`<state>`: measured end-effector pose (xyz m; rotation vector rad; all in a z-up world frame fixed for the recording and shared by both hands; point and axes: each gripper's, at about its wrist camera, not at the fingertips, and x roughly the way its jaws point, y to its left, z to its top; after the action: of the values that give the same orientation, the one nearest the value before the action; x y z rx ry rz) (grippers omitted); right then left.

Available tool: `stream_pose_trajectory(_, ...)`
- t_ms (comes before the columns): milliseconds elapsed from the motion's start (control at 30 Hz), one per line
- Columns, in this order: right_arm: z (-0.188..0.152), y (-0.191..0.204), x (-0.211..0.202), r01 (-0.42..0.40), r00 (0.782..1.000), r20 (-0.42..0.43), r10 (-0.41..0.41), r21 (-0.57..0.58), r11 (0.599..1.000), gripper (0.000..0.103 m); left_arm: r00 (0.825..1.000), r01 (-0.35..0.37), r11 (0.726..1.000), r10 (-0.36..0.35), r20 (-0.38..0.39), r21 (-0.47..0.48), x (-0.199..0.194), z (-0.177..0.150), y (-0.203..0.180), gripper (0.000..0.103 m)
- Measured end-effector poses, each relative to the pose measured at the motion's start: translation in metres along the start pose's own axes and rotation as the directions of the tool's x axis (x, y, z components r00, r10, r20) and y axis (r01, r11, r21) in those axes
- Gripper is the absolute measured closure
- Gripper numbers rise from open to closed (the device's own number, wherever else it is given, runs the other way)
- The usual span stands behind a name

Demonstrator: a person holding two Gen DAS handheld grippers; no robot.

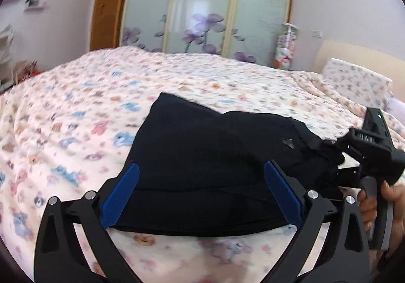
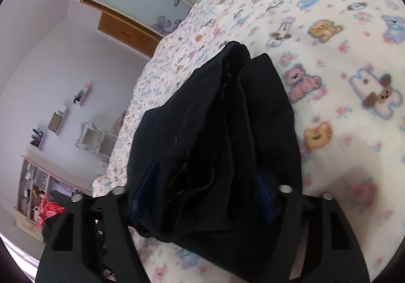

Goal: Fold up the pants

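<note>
The folded dark navy cloth pants (image 1: 202, 156) lie as a thick bundle on the bed's teddy-bear print fleece blanket (image 1: 63, 111), near its front edge. The left tongs (image 1: 200, 192) stand spread, blue pads on either side of the near fold, likely to steady or square it. The right tongs (image 2: 200, 197) are buried in fabric at the bundle's right end, apparently pinching layers. The bundle's long axis runs left to right, between the two tongs.

The left hand-held gripper (image 1: 201, 188), jaws spread wide, straddles the folded black pants (image 1: 210, 156) on the teddy-print bed (image 1: 76, 111); the right hand-held gripper (image 1: 326, 154) grips the pants' far corner.
</note>
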<state>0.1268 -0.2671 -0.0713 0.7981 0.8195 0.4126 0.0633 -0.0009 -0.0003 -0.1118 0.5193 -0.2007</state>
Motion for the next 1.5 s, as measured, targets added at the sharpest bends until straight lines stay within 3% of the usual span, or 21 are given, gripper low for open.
stream_pose_trajectory(67, 0.002, -0.002, 0.000, 0.006, 1.000, 0.003, -0.006, -0.002, 1.000, 0.066, 1.000, 0.001, 1.000, -0.001, -0.013, -0.017, 0.000, 0.000, 0.004, 0.002)
stream_pose_trajectory(267, -0.002, 0.015, -0.013, -0.032, 0.998, 0.058, 0.034, -0.044, 0.999, 0.075, 1.000, -0.007, 0.999, 0.006, -0.013, -0.035, 0.006, -0.001, 0.010, 0.002)
stream_pose_trajectory(400, -0.001, 0.038, -0.035, -0.144, 0.980, 0.121, 0.157, -0.109, 0.984, 0.076, 1.000, -0.009, 0.999, 0.010, 0.017, -0.053, 0.002, 0.000, 0.013, 0.002)
stream_pose_trajectory(467, -0.004, 0.048, -0.045, -0.144, 0.977, 0.136, 0.166, -0.159, 0.977, 0.076, 0.999, -0.006, 0.998, 0.009, 0.041, -0.066, -0.003, 0.001, 0.016, 0.002)
stream_pose_trajectory(567, -0.009, 0.043, -0.047, -0.041, 0.991, 0.119, 0.062, -0.170, 0.985, 0.076, 0.998, -0.010, 0.997, 0.015, 0.059, -0.075, -0.006, 0.003, 0.019, 0.002)
stream_pose_trajectory(667, -0.012, 0.002, -0.031, 0.040, 0.998, 0.041, -0.039, -0.005, 0.999, 0.077, 0.999, -0.014, 0.997, 0.017, 0.040, -0.082, -0.003, 0.003, 0.021, 0.002)
stream_pose_trajectory(733, -0.013, -0.012, -0.032, -0.013, 0.999, 0.035, 0.011, 0.058, 0.998, 0.077, 0.999, -0.008, 0.995, 0.012, 0.038, -0.095, -0.003, 0.005, 0.024, 0.002)
stream_pose_trajectory(833, -0.012, 0.010, -0.042, -0.049, 0.996, 0.075, 0.052, -0.049, 0.998, 0.077, 0.999, 0.001, 0.994, 0.004, 0.051, -0.110, -0.004, 0.007, 0.026, 0.002)
stream_pose_trajectory(933, -0.011, 0.008, -0.046, -0.127, 0.987, 0.097, 0.129, -0.029, 0.991, 0.077, 0.999, 0.001, 0.993, 0.005, 0.050, -0.118, -0.004, 0.008, 0.028, 0.002)
stream_pose_trajectory(1033, -0.009, -0.011, -0.031, 0.041, 0.998, 0.048, -0.042, 0.012, 0.999, 0.077, 1.000, -0.013, 0.991, 0.016, 0.023, -0.134, 0.003, 0.007, 0.034, 0.002)
stream_pose_trajectory(1167, -0.009, -0.016, -0.024, 0.064, 0.997, 0.036, -0.064, 0.022, 0.998, 0.076, 1.000, -0.005, 0.984, 0.003, -0.013, -0.180, 0.011, 0.007, 0.041, 0.002)
stream_pose_trajectory(1333, -0.014, -0.003, -0.028, 0.120, 0.992, 0.039, -0.118, -0.039, 0.992, 0.060, 1.000, 0.002, 0.979, -0.007, -0.022, -0.206, 0.016, 0.008, 0.046, 0.002)
stream_pose_trajectory(1400, -0.012, 0.005, -0.039, 0.166, 0.983, 0.093, -0.160, -0.060, 0.984, 0.059, 1.000, 0.003, 0.979, -0.006, -0.014, -0.203, 0.017, 0.009, 0.046, 0.002)
stream_pose_trajectory(1500, -0.008, 0.019, -0.066, 0.231, 0.948, 0.247, -0.199, -0.111, 0.967, 0.059, 1.000, -0.014, 0.986, 0.014, 0.002, -0.166, 0.017, 0.013, 0.037, 0.002)
